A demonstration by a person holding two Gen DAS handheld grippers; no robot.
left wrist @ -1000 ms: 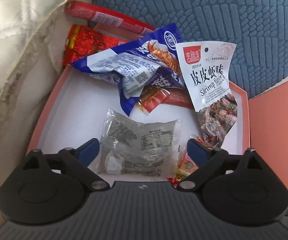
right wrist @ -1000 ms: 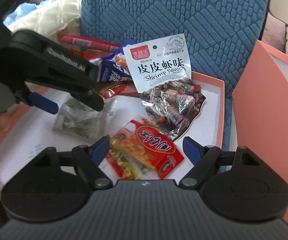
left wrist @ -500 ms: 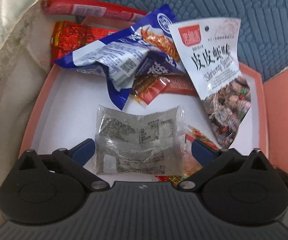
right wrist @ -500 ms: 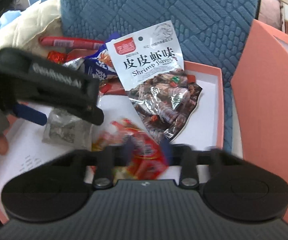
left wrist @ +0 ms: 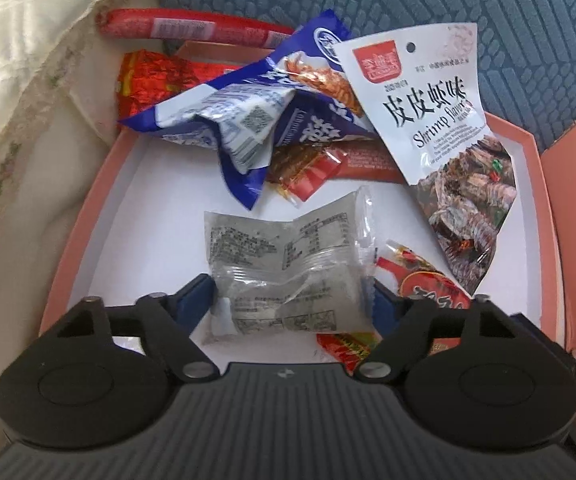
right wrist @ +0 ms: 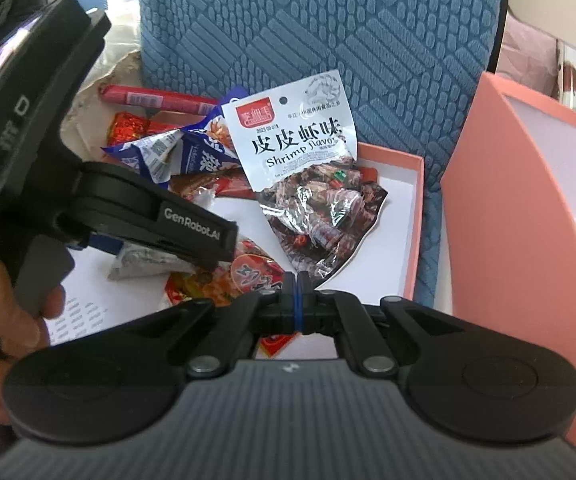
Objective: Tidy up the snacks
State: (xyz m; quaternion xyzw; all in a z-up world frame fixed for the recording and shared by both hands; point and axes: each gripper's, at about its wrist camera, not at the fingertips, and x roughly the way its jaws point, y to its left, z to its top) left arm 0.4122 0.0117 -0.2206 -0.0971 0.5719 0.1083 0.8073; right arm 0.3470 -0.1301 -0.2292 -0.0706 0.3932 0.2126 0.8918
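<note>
- The snacks lie in a shallow pink box [left wrist: 87, 216] with a white floor, set on a blue cushion [left wrist: 488, 20]; a pink lid [right wrist: 528, 208] stands just beside its right edge.
- The left hand-held gripper [left wrist: 290, 298] points steeply down at the box's near edge. A clear grey packet [left wrist: 288, 272] lies between its blue pads [left wrist: 195, 296], long axis running across from pad to pad. The jaws are closing; whether the pads press the packet yet I cannot tell.
- The right hand-held gripper [right wrist: 298, 284] is shut on the corner of a red packet [right wrist: 247, 276], which lies just right of the grey one, near the box's near edge.
- A shrimp-flavour bag [left wrist: 440, 140], a blue bag [left wrist: 247, 120] and a red sausage [left wrist: 191, 30] crowd the far edge.
- The coming move turns on the left jaws squeezing the grey packet's short ends; the left hand is the nearer one.
- Against a second ago: the right jaws stood wide around the red packet and have since clamped it; the left jaws have narrowed and sit closer around the grey packet.
</note>
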